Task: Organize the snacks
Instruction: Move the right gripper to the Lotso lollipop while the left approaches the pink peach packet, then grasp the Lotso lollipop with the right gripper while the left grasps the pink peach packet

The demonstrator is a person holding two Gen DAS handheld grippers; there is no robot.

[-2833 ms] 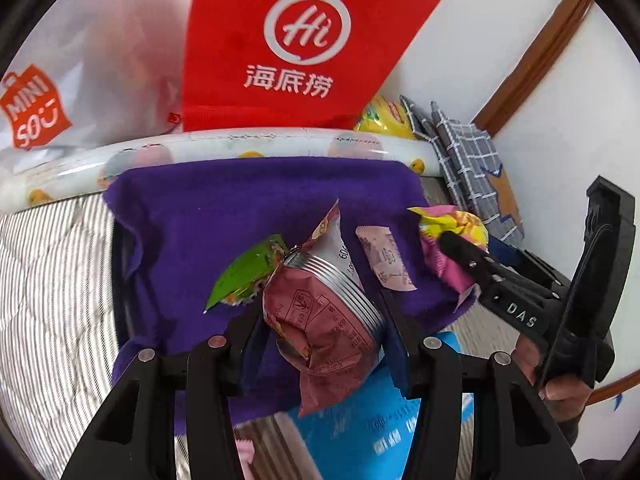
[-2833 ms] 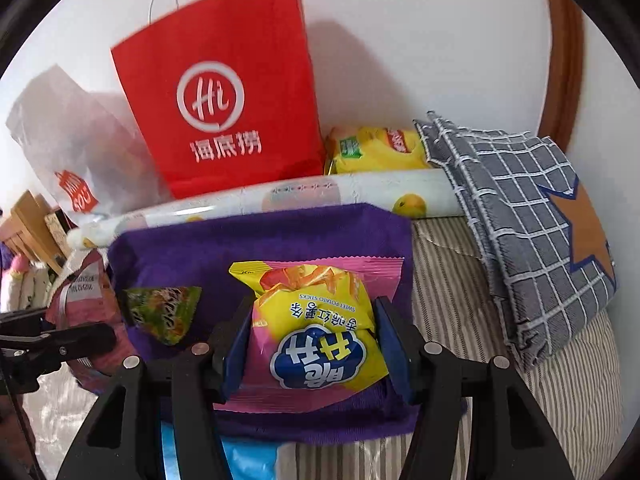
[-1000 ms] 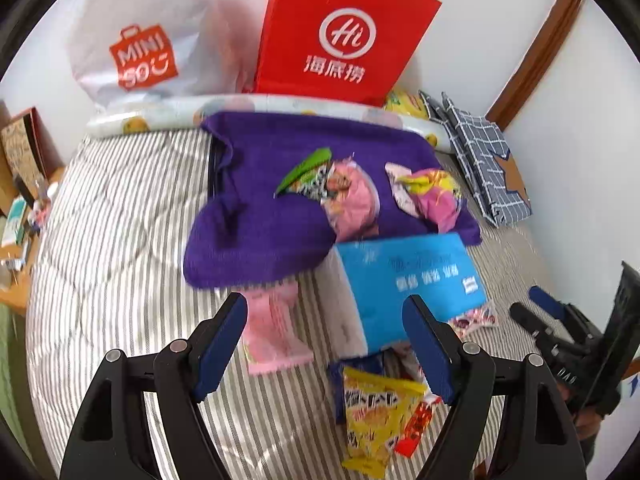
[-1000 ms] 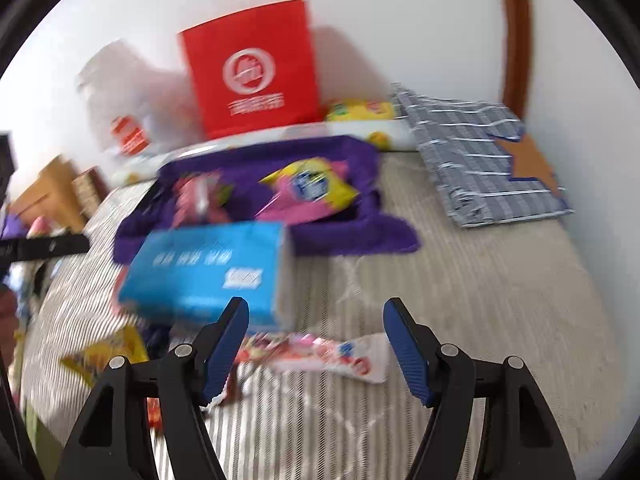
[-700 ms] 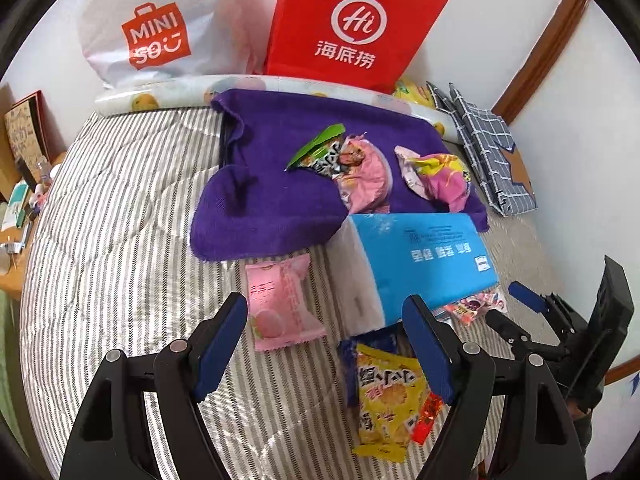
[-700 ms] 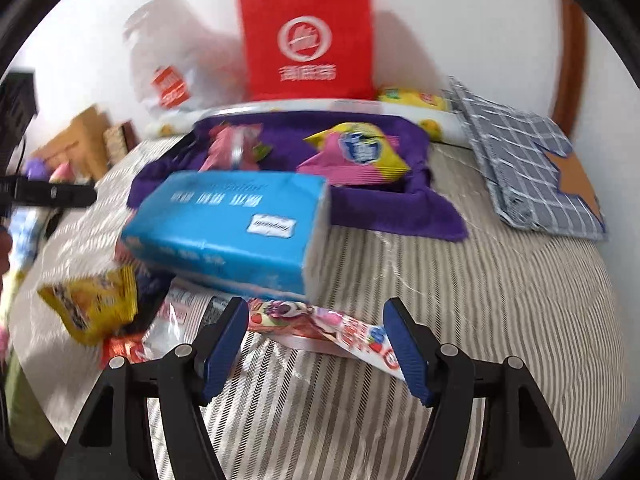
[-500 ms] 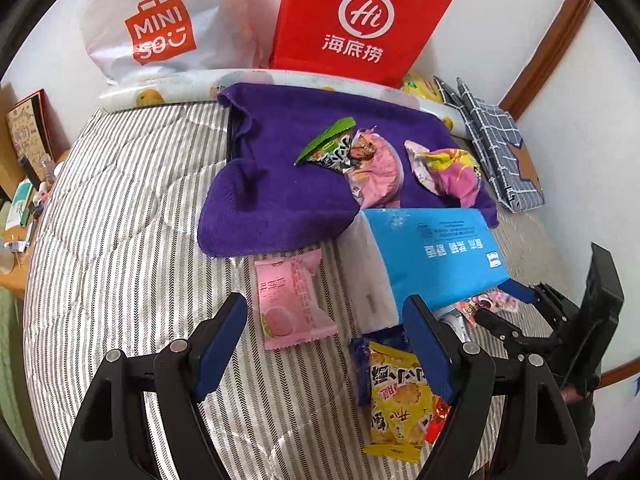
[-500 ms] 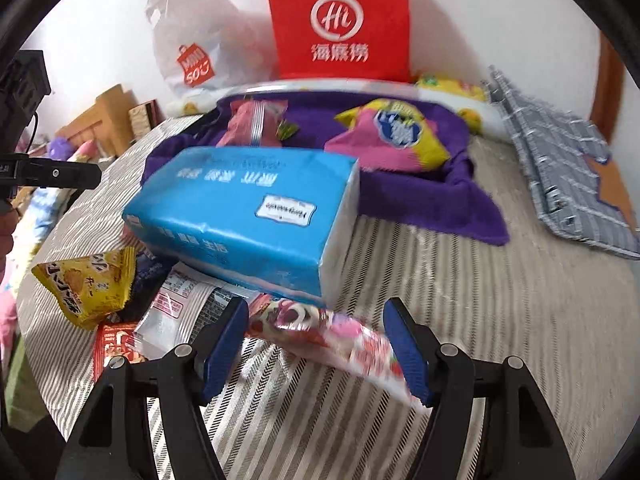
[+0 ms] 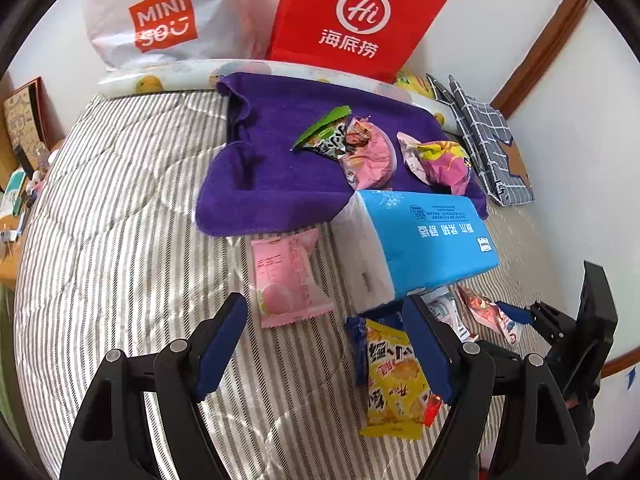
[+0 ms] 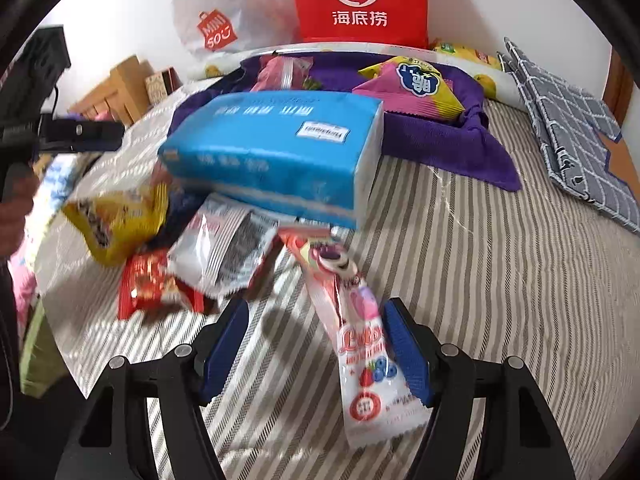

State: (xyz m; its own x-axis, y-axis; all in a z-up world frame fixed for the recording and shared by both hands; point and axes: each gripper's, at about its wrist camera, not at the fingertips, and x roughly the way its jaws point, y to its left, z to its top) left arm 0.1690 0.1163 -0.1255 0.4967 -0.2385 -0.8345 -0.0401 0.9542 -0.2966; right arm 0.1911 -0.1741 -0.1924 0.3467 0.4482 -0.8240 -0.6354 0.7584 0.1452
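Straddling the light, crinkly, slippery candy stick with my gaping right gripper, I am aiming mid-length.

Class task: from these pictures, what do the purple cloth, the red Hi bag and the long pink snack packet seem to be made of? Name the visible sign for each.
Purple cloth: soft fabric, likely terry or microfibre; matte, fuzzy pile, rumpled edge.
Red Hi bag: probably stiff paper; flat faces, sharp corners.
Long pink snack packet: glossy plastic film; sheen, crimped end seal.
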